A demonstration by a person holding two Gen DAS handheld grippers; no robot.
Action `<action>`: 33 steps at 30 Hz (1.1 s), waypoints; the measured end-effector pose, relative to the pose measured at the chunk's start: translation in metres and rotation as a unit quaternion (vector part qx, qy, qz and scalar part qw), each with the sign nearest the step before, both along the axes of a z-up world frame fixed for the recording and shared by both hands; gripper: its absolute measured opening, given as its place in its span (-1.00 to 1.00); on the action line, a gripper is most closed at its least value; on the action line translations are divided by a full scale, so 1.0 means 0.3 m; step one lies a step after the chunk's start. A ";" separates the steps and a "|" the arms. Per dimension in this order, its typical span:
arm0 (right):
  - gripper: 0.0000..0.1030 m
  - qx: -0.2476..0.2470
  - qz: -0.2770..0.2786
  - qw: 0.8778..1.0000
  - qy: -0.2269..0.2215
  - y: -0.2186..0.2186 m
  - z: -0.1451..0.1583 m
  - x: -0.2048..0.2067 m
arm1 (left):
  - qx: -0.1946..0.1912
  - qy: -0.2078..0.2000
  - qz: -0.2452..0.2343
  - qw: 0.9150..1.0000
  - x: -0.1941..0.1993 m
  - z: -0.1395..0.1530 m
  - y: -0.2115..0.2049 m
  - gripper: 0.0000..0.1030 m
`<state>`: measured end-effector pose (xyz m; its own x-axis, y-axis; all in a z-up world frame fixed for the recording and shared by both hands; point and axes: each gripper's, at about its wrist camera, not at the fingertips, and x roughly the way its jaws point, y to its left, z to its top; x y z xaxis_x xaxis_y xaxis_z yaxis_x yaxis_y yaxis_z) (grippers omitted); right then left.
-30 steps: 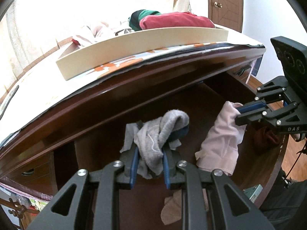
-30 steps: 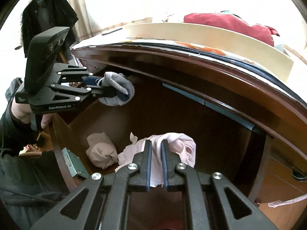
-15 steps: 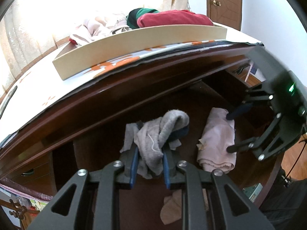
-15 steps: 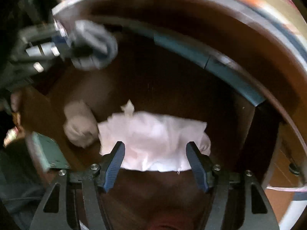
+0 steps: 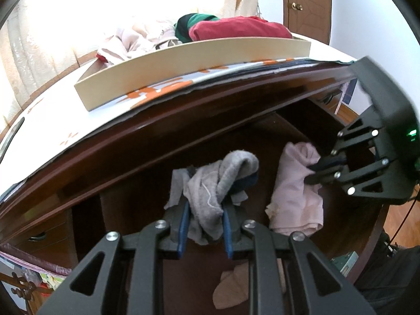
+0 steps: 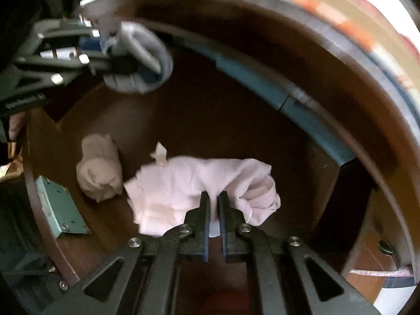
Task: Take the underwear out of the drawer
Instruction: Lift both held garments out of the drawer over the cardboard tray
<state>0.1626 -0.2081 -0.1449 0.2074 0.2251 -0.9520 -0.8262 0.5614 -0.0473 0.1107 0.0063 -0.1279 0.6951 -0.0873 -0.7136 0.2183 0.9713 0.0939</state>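
My left gripper (image 5: 204, 206) is shut on a grey underwear piece (image 5: 231, 168) and holds it above the open dark-wood drawer (image 5: 262, 136). In the right wrist view the same left gripper (image 6: 131, 65) and grey underwear piece (image 6: 147, 50) show blurred at upper left. A pink underwear piece (image 6: 178, 183) lies bunched on the drawer floor (image 6: 210, 120). My right gripper (image 6: 214, 197) points steeply down and is shut on its near edge. From the left wrist view, the right gripper (image 5: 312, 173) pinches the pink underwear piece (image 5: 296, 197) at its top.
A rolled beige cloth (image 6: 101, 173) lies in the drawer's front left corner, beside a teal lock plate (image 6: 60, 207). On the dresser top stands a cream tray (image 5: 183, 63) with red and green clothes (image 5: 236, 27). A brown door (image 5: 307, 2) stands behind.
The right gripper opened, dropping the pink underwear flat on the drawer floor, tipped further down and shut on it again. The left gripper kept still with the grey piece.
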 end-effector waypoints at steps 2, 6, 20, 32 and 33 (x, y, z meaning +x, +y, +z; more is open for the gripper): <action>-0.88 0.026 -0.004 0.999 -0.023 -0.016 0.034 -0.016 | -0.003 -0.006 0.001 1.000 -0.010 0.004 0.003 -0.61; -0.89 0.071 -0.014 0.996 -0.051 -0.065 0.091 -0.031 | -0.005 -0.025 0.005 1.000 -0.032 0.018 0.007 -0.61; -0.93 0.142 -0.005 0.982 -0.121 -0.079 0.318 -0.066 | -0.026 -0.061 0.009 0.998 -0.067 0.074 0.018 -0.62; -0.93 0.161 0.008 0.973 -0.164 -0.055 0.444 -0.062 | -0.036 -0.104 0.010 0.994 -0.056 0.209 0.025 -0.62; -0.93 0.162 0.009 0.972 -0.169 -0.056 0.461 -0.058 | -0.038 -0.106 0.009 0.994 -0.050 0.220 0.027 -0.62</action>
<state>0.1453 -0.2248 -0.0067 0.4898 0.5080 -0.7085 -0.8036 0.5783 -0.1409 0.0956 0.0143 -0.0620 0.8309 -0.1204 -0.5432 0.1831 0.9811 0.0627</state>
